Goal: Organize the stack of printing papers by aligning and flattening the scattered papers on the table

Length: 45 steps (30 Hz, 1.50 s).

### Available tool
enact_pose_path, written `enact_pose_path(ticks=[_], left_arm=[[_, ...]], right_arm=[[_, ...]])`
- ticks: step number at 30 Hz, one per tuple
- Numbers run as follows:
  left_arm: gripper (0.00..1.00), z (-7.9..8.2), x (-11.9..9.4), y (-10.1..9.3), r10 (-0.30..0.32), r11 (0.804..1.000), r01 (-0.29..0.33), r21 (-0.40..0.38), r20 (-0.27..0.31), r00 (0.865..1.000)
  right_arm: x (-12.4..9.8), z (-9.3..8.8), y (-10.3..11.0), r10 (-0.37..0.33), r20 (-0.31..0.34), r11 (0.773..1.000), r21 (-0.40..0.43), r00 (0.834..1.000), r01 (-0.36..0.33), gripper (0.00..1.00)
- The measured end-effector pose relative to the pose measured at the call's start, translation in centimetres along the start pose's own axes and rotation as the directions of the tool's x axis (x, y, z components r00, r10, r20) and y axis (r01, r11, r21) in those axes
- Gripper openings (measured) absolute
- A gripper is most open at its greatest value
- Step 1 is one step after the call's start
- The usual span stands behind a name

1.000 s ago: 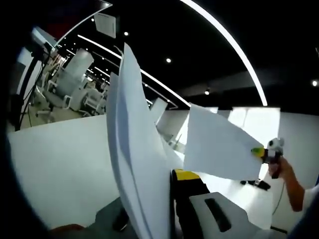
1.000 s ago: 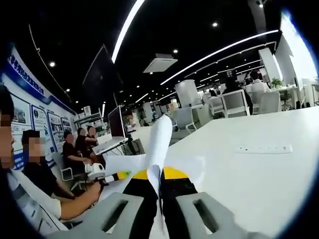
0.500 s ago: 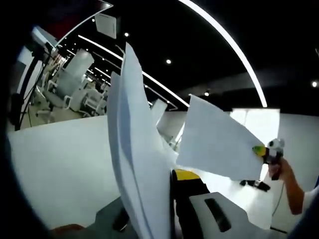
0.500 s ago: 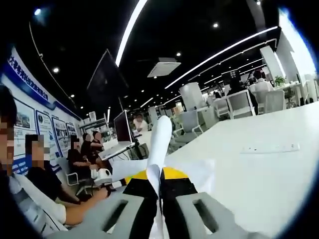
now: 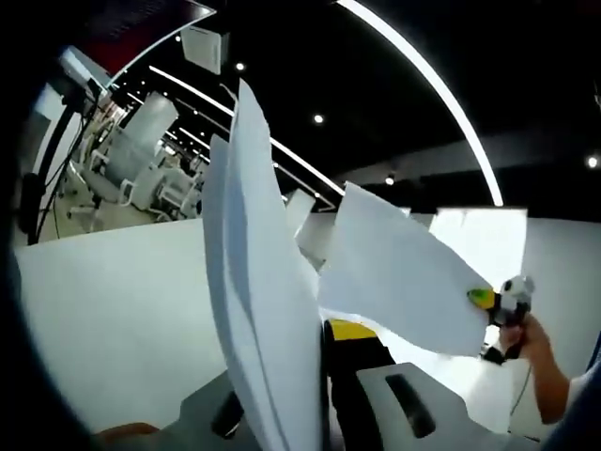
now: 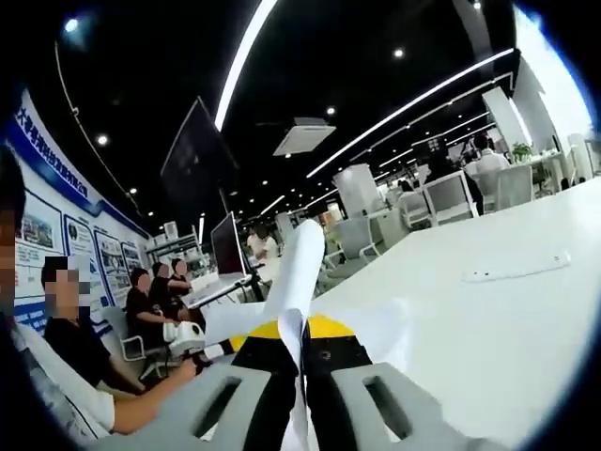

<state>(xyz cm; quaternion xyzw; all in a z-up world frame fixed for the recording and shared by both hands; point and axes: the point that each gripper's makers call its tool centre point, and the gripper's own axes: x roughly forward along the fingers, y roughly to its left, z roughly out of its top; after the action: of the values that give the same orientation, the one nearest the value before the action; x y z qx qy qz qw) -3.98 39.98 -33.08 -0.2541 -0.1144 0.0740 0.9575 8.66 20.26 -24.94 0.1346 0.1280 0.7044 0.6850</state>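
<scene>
A stack of white printing papers (image 5: 254,282) stands edge-on between the jaws of my left gripper (image 5: 316,335), which is shut on it; one black, yellow-tipped jaw shows on the right, while the other is hidden behind the sheets. The paper curves away to the right, where its far end (image 5: 404,282) is pinched by my right gripper (image 5: 490,301), held in a hand. In the right gripper view the papers (image 6: 299,272) rise edge-on from my shut right gripper (image 6: 302,331). The left gripper (image 6: 192,340) holds the other end at the left. The stack hangs above the white table (image 6: 488,329).
A white power strip (image 6: 516,266) lies on the table to the right. Seated people (image 6: 150,291) and a laptop (image 6: 225,249) are at the far left. White office chairs (image 6: 446,195) stand beyond the table. More chairs (image 5: 122,160) show in the left gripper view.
In the left gripper view the right gripper and its end of the paper have sunk lower and drifted slightly left. Both grips hold as before.
</scene>
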Motion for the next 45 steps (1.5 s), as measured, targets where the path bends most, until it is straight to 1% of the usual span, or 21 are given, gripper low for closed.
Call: enact_pose_path(ticks=[1, 5, 8, 11, 13, 15, 19, 21, 22, 24, 27, 30, 33, 35, 38, 40, 43, 44, 45], left_arm=[[0.07, 0.0, 0.0, 0.0, 0.000, 1.000, 0.000, 0.001, -0.001, 1.000], [0.07, 0.0, 0.0, 0.0, -0.002, 1.000, 0.002, 0.000, 0.001, 1.000], [0.07, 0.0, 0.0, 0.0, -0.002, 1.000, 0.002, 0.000, 0.002, 1.000], [0.07, 0.1, 0.0, 0.0, -0.003, 1.000, 0.003, -0.002, 0.005, 1.000], [0.07, 0.1, 0.0, -0.1, -0.003, 1.000, 0.003, -0.002, 0.007, 1.000], [0.07, 0.1, 0.0, -0.1, -0.003, 1.000, 0.003, -0.004, 0.007, 1.000], [0.07, 0.1, 0.1, 0.0, 0.000, 1.000, 0.000, -0.005, 0.005, 1.000], [0.07, 0.1, 0.1, 0.0, 0.001, 1.000, -0.001, -0.008, 0.008, 1.000], [0.07, 0.2, 0.1, 0.0, 0.003, 1.000, -0.003, -0.011, 0.009, 1.000], [0.07, 0.2, 0.1, -0.1, 0.003, 1.000, -0.003, -0.014, 0.012, 1.000], [0.07, 0.2, 0.1, -0.1, 0.004, 1.000, -0.004, -0.015, 0.014, 1.000], [0.07, 0.2, 0.1, -0.1, 0.003, 1.000, -0.002, -0.020, 0.016, 1.000], [0.08, 0.3, 0.2, -0.2, 0.006, 1.000, -0.005, -0.024, 0.022, 1.000], [0.08, 0.5, 0.1, -0.1, 0.011, 0.999, -0.010, -0.034, 0.032, 0.999], [0.08, 0.7, 0.1, 0.0, 0.015, 0.999, -0.013, -0.046, 0.044, 0.999], [0.08, 0.7, 0.1, 0.0, 0.016, 0.999, -0.013, -0.051, 0.047, 0.999], [0.09, 0.8, 0.1, 0.1, 0.016, 0.998, -0.013, -0.056, 0.052, 0.999], [0.09, 0.8, 0.1, 0.1, 0.014, 0.998, -0.011, -0.062, 0.053, 0.998], [0.09, 0.8, 0.1, 0.1, 0.012, 0.998, -0.009, -0.066, 0.056, 0.998]], right_arm=[[0.1, -0.1, -0.1, -0.011, 0.014, 1.000, 0.005, 1.000, 0.011, 0.00], [0.5, -0.3, -0.3, -0.038, 0.036, 0.999, 0.001, 0.999, 0.038, 0.00], [0.5, -0.6, -0.1, -0.048, 0.040, 0.999, -0.005, 0.998, 0.048, 0.00], [0.6, -0.7, 0.2, -0.062, 0.057, 0.998, -0.009, 0.996, 0.063, 0.00], [0.5, -1.1, 0.4, -0.084, 0.058, 0.996, -0.023, 0.995, 0.085, 0.00], [0.4, -1.0, 0.5, -0.095, 0.084, 0.995, -0.011, 0.992, 0.096, 0.00], [0.9, -1.8, 1.1, -0.131, 0.112, 0.991, 0.003, 0.985, 0.132, 0.00], [1.0, -1.8, 1.3, -0.133, 0.132, 0.991, 0.012, 0.982, 0.133, 0.00], [1.0, -1.9, 1.3, -0.145, 0.135, 0.989, 0.017, 0.980, 0.144, 0.00], [1.0, -2.1, 1.0, -0.176, 0.134, 0.984, -0.006, 0.975, 0.178, 0.00], [1.0, -2.4, 1.3, -0.172, 0.137, 0.985, 0.016, 0.976, 0.171, 0.00], [1.2, -2.7, 1.6, -0.184, 0.139, 0.983, 0.006, 0.973, 0.185, 0.00], [1.4, -2.9, 1.8, -0.181, 0.154, 0.983, 0.005, 0.971, 0.183, 0.00], [1.4, -3.3, 1.8, -0.201, 0.169, 0.979, 0.000, 0.965, 0.204, 0.00], [1.6, -4.2, 1.8, -0.206, 0.182, 0.978, 0.012, 0.962, 0.207, 0.00], [1.4, -4.6, 1.2, -0.234, 0.192, 0.972, 0.061, 0.953, 0.227, 0.00], [1.2, -5.3, 0.9, -0.246, 0.212, 0.969, 0.079, 0.946, 0.235, 0.00], [1.1, -5.5, 0.6, -0.262, 0.215, 0.965, 0.086, 0.941, 0.249, 0.00], [1.0, -5.8, 0.4, -0.268, 0.218, 0.962, 0.117, 0.938, 0.248, 0.00]])
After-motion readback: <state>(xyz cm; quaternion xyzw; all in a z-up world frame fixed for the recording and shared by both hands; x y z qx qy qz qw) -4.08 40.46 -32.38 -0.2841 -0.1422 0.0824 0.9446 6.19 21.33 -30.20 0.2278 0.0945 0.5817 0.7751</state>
